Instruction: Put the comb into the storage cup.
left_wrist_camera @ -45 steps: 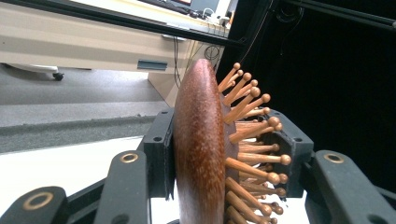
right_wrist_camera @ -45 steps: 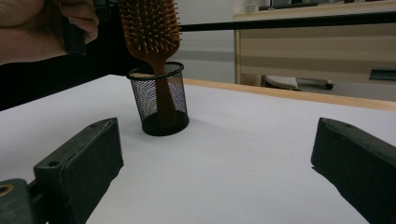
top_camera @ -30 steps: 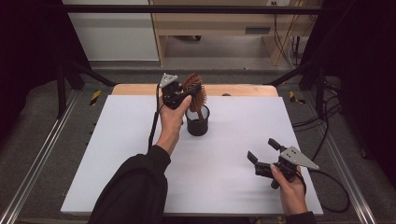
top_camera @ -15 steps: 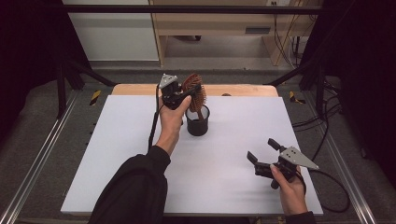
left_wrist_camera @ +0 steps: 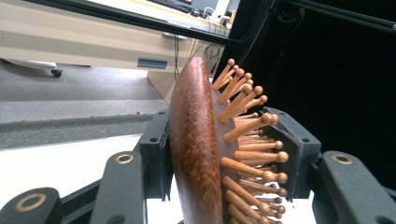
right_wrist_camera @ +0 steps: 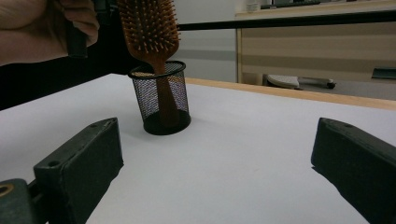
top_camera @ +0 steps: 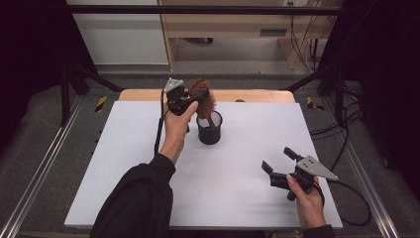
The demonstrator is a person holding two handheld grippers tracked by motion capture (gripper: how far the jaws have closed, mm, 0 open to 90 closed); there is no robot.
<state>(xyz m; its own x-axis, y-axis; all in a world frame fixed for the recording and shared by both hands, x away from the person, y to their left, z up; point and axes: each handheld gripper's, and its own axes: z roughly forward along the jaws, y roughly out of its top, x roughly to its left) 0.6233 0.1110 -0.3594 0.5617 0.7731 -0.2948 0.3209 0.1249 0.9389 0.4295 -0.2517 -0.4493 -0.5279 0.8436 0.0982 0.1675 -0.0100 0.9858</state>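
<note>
A brown wooden hairbrush [top_camera: 205, 95] stands upright with its handle down inside a black mesh cup [top_camera: 209, 130] at the far middle of the white table [top_camera: 124, 163]. My left gripper [top_camera: 196, 101] is shut on the brush head from the left. In the left gripper view, the jaw pads press the hairbrush [left_wrist_camera: 196, 154] on its smooth back and its pegged face. My right gripper [top_camera: 276, 157] hovers low at the front right, open and holding nothing. In the right gripper view, the cup [right_wrist_camera: 161, 100] and the hairbrush [right_wrist_camera: 149, 23] show past the spread jaws of my right gripper [right_wrist_camera: 218, 128].
A wooden strip [top_camera: 257, 95] runs along the table's far edge. A black cable [top_camera: 349, 198] loops off the right side from the right gripper. Metal rails [top_camera: 39, 173] flank the table. A cabinet [top_camera: 119, 34] and a desk stand beyond.
</note>
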